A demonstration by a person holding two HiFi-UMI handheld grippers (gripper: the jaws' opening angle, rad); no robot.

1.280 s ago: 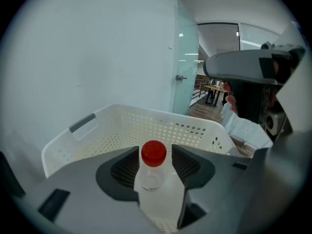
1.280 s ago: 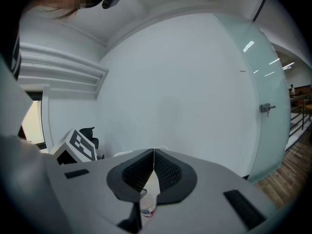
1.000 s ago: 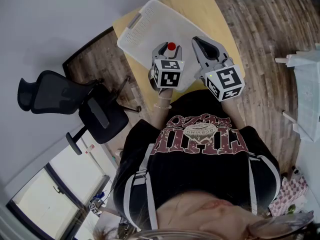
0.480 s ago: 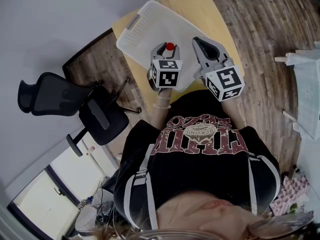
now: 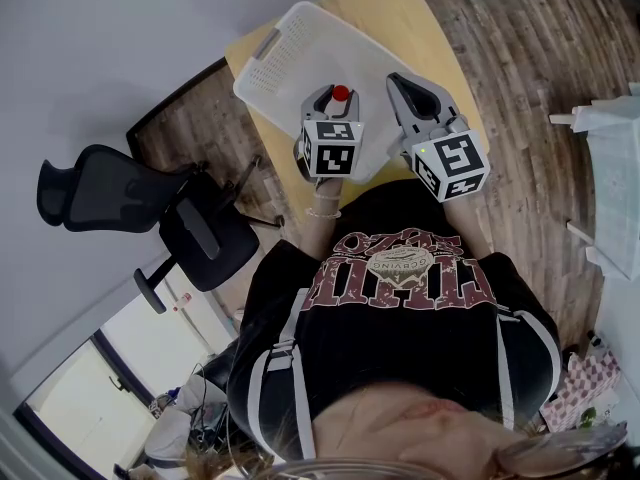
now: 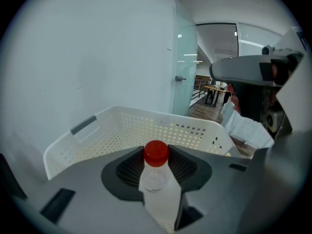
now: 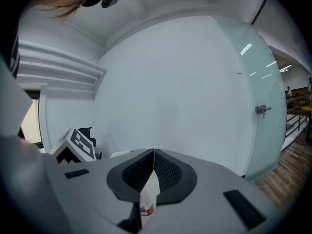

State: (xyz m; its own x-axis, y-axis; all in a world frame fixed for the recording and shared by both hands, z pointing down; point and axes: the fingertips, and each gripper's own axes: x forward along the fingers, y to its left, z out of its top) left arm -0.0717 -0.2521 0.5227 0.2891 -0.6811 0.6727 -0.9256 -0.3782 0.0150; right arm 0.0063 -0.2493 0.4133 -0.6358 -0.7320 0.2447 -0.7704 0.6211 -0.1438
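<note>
My left gripper (image 6: 156, 168) is shut on a clear plastic bottle (image 6: 157, 189) with a red cap (image 6: 156, 153), held upright above a white perforated basket (image 6: 122, 126). In the head view the left gripper (image 5: 331, 100) and the red cap (image 5: 340, 94) hang over the basket's (image 5: 290, 38) near edge. My right gripper (image 5: 402, 90) is beside it on the right, also over the basket. In the right gripper view, that gripper (image 7: 154, 165) has its jaws pressed together with nothing between them. Below them shows part of a labelled bottle (image 7: 145, 208), and the left gripper's marker cube (image 7: 75, 145) is at the left.
The basket rests on a yellow table (image 5: 420, 18) over a wooden floor (image 5: 520, 78). A black office chair (image 5: 110, 198) stands left of the table. A white wall and a glass door (image 6: 185, 67) lie beyond the basket.
Hardly anything: the left gripper with the bottle has drifted very slightly, and the right gripper stays shut in place.
</note>
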